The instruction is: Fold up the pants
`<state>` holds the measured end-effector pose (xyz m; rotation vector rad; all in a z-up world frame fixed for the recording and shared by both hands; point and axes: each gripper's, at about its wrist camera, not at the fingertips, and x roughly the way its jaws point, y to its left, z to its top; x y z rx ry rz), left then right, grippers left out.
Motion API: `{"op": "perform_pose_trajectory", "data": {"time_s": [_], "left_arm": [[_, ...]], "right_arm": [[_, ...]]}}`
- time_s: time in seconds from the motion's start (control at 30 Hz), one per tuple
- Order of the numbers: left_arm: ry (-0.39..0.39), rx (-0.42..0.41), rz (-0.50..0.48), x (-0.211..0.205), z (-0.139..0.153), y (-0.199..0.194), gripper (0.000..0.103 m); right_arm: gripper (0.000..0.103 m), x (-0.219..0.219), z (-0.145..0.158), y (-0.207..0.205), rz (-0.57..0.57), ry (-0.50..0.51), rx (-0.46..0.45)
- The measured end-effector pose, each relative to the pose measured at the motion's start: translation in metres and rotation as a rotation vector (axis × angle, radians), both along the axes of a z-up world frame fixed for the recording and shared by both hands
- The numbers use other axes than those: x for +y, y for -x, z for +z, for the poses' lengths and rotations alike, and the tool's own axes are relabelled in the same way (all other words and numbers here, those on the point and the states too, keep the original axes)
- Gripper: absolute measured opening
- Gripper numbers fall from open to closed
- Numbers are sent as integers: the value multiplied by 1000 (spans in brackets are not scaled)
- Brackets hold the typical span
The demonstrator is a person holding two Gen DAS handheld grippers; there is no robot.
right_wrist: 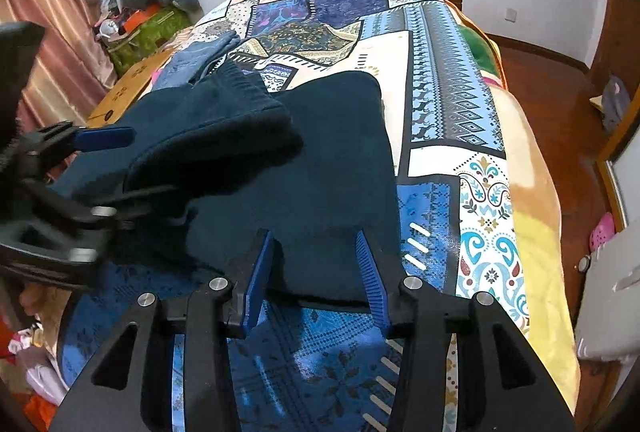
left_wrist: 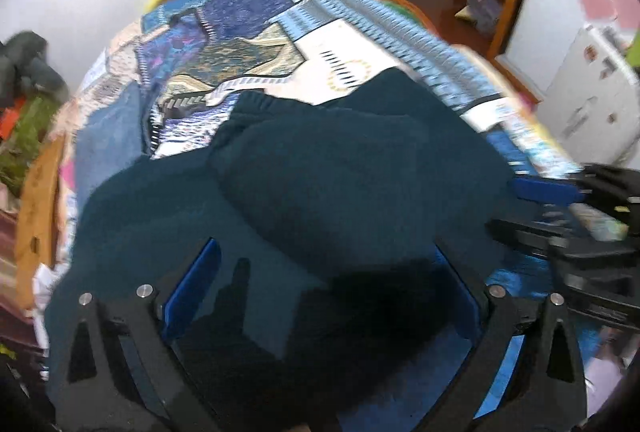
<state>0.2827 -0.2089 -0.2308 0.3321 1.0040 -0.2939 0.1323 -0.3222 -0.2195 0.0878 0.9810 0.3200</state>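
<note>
Your pants (right_wrist: pixel 320 160) lie on the patchwork bedspread (right_wrist: pixel 448 80), toward its near end, already doubled over: one dark teal layer sits bunched on top of another, with the ribbed waistband (right_wrist: pixel 240 84) at the far left of the pile. By my reading you are partway through; the top layer is lumpy and at least one more fold is left.

Your left gripper (left_wrist: pixel 328 292) is spread wide over the near fabric, gripping nothing. Your right gripper (right_wrist: pixel 316 264) is also parted, straddling the near hem.

No containers are in play. A green box (right_wrist: pixel 148 32) stands left of the bedspread, contents unclear.
</note>
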Motion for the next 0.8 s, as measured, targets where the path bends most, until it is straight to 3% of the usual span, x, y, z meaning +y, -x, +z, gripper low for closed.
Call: {"op": "perform_pose_trajectory", "data": {"time_s": [0.07,0.17,0.33,0.53,0.8], "left_arm": [[-26,-27,40,5,-3,-7,101],[66,-17,97,31,10,-11,101],[101,-57,147,58,29,-1,101],[171,-85,251,106,45,16,101],[72,-150,278,145,62,26,101]], "right_arm": [[40,-1,-1,1,4,-5,0],[40,-1,-3,3,14,-2,-7],[40,-5,-3,0,11,-44,9],[40,-1,-5,1,23,-9,0],[40,-1,7,-4,12,-5,19]]}}
